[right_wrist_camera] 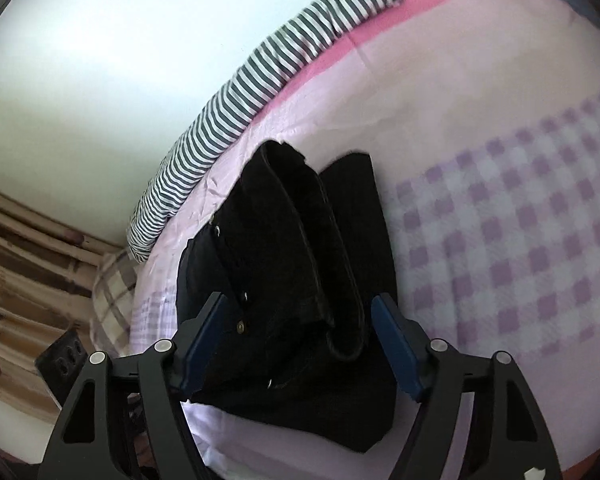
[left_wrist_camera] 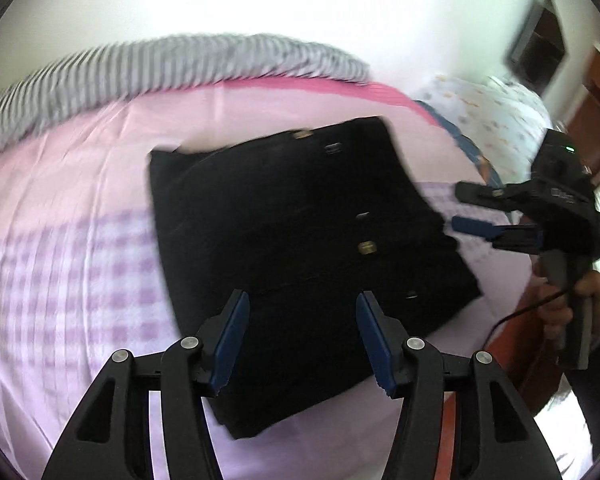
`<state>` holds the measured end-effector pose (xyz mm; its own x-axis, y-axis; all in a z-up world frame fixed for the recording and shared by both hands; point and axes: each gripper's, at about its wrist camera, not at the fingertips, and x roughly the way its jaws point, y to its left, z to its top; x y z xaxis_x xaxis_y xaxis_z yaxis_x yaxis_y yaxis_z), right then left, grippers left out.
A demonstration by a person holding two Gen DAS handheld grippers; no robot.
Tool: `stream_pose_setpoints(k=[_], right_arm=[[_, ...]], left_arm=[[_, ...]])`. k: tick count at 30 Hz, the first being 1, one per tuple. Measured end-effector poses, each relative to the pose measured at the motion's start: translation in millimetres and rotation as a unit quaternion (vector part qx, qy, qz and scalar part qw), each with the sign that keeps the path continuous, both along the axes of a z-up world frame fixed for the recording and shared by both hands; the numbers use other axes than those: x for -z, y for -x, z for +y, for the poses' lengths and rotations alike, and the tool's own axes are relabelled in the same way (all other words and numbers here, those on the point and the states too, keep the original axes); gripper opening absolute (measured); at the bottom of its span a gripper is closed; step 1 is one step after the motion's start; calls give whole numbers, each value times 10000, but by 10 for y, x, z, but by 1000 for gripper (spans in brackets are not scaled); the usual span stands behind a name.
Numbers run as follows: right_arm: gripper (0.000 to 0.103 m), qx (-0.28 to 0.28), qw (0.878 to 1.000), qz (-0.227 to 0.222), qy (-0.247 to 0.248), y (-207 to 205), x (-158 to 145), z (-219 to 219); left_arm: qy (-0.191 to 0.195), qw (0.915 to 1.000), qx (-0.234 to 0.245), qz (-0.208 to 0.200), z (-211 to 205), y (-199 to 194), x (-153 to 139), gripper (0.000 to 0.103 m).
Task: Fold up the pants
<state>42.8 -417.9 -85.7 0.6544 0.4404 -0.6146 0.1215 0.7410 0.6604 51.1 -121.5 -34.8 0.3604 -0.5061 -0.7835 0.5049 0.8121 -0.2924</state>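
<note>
Black pants (left_wrist_camera: 300,248) lie folded into a compact rectangle on the bed's pink-and-lilac checked sheet (left_wrist_camera: 80,280), near its right edge. Metal buttons and rivets show on the top layer. My left tool (left_wrist_camera: 302,316) hovers over the near edge of the stack with its blue pads spread wide, holding nothing. My right tool (right_wrist_camera: 300,320) is likewise spread wide, above the waistband end, with nothing between the pads; from the left wrist view (left_wrist_camera: 480,212) it sits just beside the stack's right edge. A striped blanket (right_wrist_camera: 236,112) runs along the bed's far side.
</note>
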Motion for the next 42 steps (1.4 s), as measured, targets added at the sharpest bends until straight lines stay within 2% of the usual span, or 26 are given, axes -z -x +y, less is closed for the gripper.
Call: stream_pose_setpoints(k=[2,6,9,11,13,14,15,17,18,22,25,28,29,30,33,36,38,42], right_arm=[[70,-144,9999,86,-16,-121,20,-6],[53,-469,9980,369,-209,-361,181,49],[52,-698,9961,490,-227,-525,264,154],[52,-689,9969,363,-146,-603,252,193],[40,-657,9967,458,-97,-637,223,236],[17,-627,9968,469,174,-608,185,267],[12,-632,9966,439,294,-577,153,287],[9,-473,9983,310,127,-445,58,259],[9,-398,9985,266,265,-372,-20,264],[8,1,9953,83,964,-129,-212,329],[8,162,9938,306,1053,-114,-53,287],[12,225,9923,664,1018,-228,173,261],[12,287,9931,659,927,-215,188,232],[16,338,9937,662,835,-192,172,211],[32,276,9926,692,961,-100,79,232],[39,361,9936,660,840,96,3,200],[39,477,9943,647,701,245,-30,193],[54,727,9943,748,220,514,-2,99]], left_arm=[[2,9999,-79,99,62,-13,78,57],[-54,10000,-32,12,82,38,116,57],[-55,10000,-18,2,89,14,150,57],[-58,9999,-47,69,66,-26,176,57],[-87,9999,-109,98,54,-50,184,57],[-97,9998,-133,85,63,-62,177,57],[-75,9998,-143,68,74,-76,161,57],[-5,9998,-199,30,116,-104,112,57],[40,9997,-225,19,136,-117,89,57],[142,9996,-225,-39,143,-170,27,57],[61,10000,-58,-39,70,-186,66,57],[-371,9993,69,-62,-54,-194,186,57],[-486,9987,104,-84,-83,-181,212,57],[-578,9982,116,-140,-104,-167,225,57],[-721,9968,173,-291,-149,-121,236,58],[-775,9962,173,-343,-173,-112,259,58],[-743,9966,154,-327,-158,-114,269,58],[-697,9971,132,-287,-132,-115,286,59]])
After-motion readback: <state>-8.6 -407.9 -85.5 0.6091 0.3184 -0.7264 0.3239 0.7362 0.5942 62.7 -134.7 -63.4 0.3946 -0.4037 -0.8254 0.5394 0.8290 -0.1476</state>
